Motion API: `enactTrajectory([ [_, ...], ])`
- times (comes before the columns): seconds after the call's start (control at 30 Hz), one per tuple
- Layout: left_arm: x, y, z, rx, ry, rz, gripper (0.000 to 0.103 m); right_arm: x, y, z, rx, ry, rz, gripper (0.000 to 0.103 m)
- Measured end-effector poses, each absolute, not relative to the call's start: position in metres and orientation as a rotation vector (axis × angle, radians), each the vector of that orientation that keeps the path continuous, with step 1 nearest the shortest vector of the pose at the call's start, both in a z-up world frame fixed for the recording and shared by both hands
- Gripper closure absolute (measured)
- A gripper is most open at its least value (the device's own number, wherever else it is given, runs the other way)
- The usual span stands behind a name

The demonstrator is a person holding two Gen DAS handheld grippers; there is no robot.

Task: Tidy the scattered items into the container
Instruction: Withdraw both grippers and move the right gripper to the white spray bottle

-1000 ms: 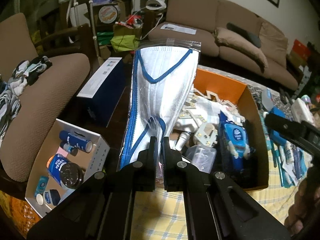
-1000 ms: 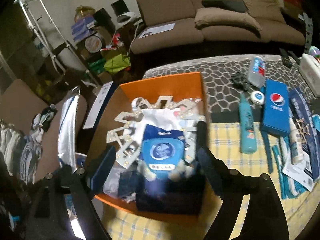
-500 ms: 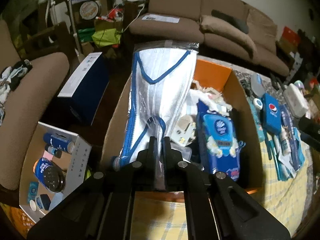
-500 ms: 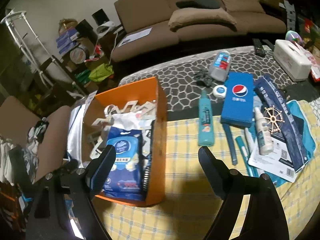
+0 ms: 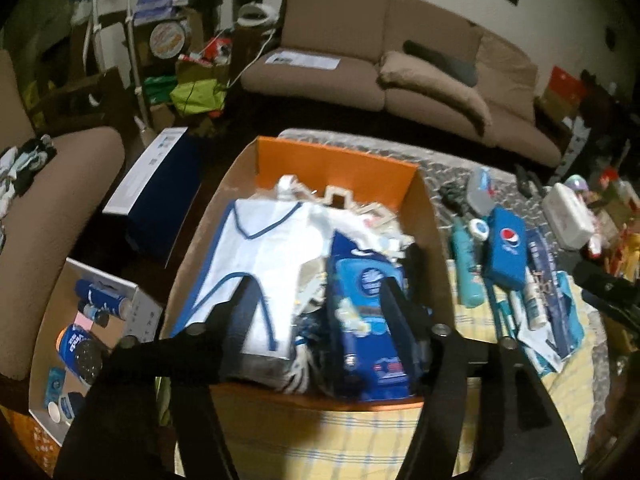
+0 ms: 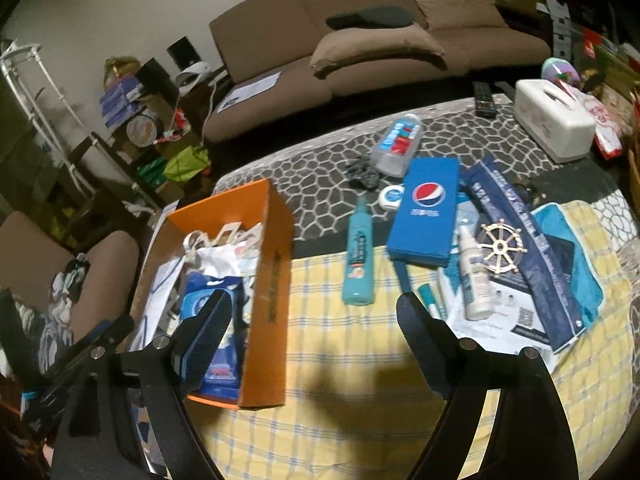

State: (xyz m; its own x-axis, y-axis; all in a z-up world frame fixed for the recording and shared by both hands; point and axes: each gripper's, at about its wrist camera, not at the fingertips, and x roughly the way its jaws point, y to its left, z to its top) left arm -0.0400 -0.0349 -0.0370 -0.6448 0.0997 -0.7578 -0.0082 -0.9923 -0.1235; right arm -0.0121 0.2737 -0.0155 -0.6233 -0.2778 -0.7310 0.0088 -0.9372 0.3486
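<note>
left gripper (image 5: 316, 300) had just been opening, spread, empty | bagged mask (image 5: 256, 260) lay in orange box (image 5: 336, 160), left side | light, slick, floppy; pinch bag edge | right gripper (image 6: 312, 312) spread, empty

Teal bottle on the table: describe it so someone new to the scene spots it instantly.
Start at the orange box on the left of the table. Just to its right, on the yellow checked cloth, the teal bottle lies flat. It sits left of the blue Pepsi box and is the only long, all-teal item; the spray bottle nearby is white.
</note>
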Motion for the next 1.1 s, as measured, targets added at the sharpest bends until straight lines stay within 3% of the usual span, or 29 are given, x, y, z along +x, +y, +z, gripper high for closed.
enactTrajectory([
  [0.2,-0.037,-0.014,-0.031,-1.279,-0.170,2.756,0.037,-0.008,0.301,-0.013,1.274,-0.510,-2.675,0.017],
  [0.7,-0.030,0.017,-0.009,-1.123,-0.255,2.766,0.037,0.003,0.388,-0.018,1.316,-0.592,-2.814,0.017],
  [1.1,-0.022,0.058,-0.012,-1.060,-0.372,2.721,0.037,-0.010,0.456,-0.066,1.484,-0.653,-2.819,0.017],
])
